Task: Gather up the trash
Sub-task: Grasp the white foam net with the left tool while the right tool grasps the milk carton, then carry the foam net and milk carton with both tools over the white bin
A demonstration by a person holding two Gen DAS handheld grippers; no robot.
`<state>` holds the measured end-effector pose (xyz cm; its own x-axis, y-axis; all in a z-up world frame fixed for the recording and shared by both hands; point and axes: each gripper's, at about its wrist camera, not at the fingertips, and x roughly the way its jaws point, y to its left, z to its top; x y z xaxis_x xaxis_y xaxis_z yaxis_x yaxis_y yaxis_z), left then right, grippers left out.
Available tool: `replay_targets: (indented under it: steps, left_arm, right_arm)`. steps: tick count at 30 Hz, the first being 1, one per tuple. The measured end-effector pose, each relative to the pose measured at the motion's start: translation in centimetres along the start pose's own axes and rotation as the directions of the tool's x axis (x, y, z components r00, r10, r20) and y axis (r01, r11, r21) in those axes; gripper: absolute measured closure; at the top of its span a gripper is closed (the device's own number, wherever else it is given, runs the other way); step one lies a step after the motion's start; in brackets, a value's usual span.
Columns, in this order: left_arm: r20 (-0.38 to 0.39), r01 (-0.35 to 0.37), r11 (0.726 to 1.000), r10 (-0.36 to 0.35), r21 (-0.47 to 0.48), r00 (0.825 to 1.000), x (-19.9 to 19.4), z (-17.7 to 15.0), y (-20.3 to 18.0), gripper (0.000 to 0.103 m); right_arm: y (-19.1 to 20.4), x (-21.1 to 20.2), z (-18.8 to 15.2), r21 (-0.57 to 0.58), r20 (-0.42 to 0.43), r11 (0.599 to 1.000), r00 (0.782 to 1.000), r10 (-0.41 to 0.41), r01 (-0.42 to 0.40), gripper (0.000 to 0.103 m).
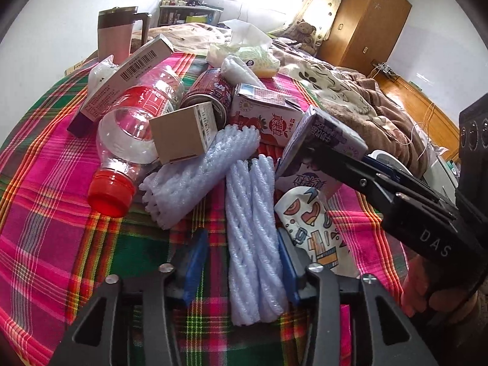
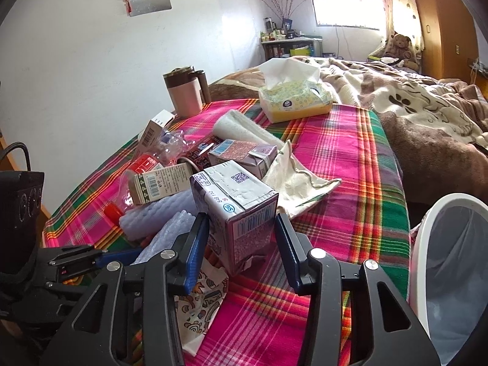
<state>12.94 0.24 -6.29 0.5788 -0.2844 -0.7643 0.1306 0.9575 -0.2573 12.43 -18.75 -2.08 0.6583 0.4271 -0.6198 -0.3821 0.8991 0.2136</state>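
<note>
The surface (image 2: 350, 158), covered by a plaid cloth, is crowded on its left half by a heap of trash, while its right half is largely bare and ends in an edge just beside the white bin (image 2: 451, 262), which sits lower at the right. That bare stretch is judged the easiest corridor for carrying anything to the bin; the bed (image 2: 427, 116) lies behind it. The plastic bottle (image 1: 134, 140) with the red cap is seen lying on its side with a small brown box (image 1: 180, 134) leaning against it, so a nudge there could probably set the bottle rolling toward the left edge. The purple carton (image 2: 238, 213) is bracketed by the right hand-held gripper (image 2: 242, 247), whose jaws are spread and do not yet look pressed on it; if they are shut off-centre, the carton may be tipped or squeezed, and leftover liquid could be spilled. The patterned paper cup (image 1: 311, 228) lies crushed just beside the carton and could be dragged along. The foam net sleeve (image 1: 253, 244) lies between the parted jaws of the left hand-held gripper (image 1: 241, 265), unclamped; being soft, it may slip or snag its neighbouring sleeve (image 1: 201, 174). The two tools are close together, so a collision is possible.
</note>
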Motion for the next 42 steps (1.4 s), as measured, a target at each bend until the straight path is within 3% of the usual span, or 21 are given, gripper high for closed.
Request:
replay_targets:
  steps: [4,19,32,36,42]
  left_arm:
    - [0.002,0.004,1.000,-0.004,0.008,1.000,0.1,0.1,-0.4,0.077]
    - [0.107,-0.032,0.999,0.031,0.008,0.994,-3.7,-0.1,-0.9,0.078]
    - [0.110,0.004,1.000,-0.004,0.002,0.994,-5.8,-1.1,-0.9,0.078]
    - [0.154,-0.017,0.999,0.012,0.029,0.988,-7.2,-0.5,-1.7,0.078]
    - [0.185,0.011,0.996,-0.027,0.086,0.982,-7.6,1.2,-4.5,0.078]
  right_arm:
    - [-0.3,-0.4,0.0,0.016,0.021,1.000,1.000,-0.014,0.014,0.058]
    - [-0.3,-2.4,-0.1,0.044,0.102,0.999,0.994,-0.027,0.023,0.058]
    - [-0.7,-4.7,-0.6,0.084,0.138,0.996,0.990,-0.028,0.016,0.058]
    - [-1.0,-6.1,-0.7,0.096,0.166,0.995,0.985,-0.051,0.035,0.058]
    - [-2.2,-8.8,-0.6,0.105,0.215,0.987,0.966,-0.142,0.121,0.058]
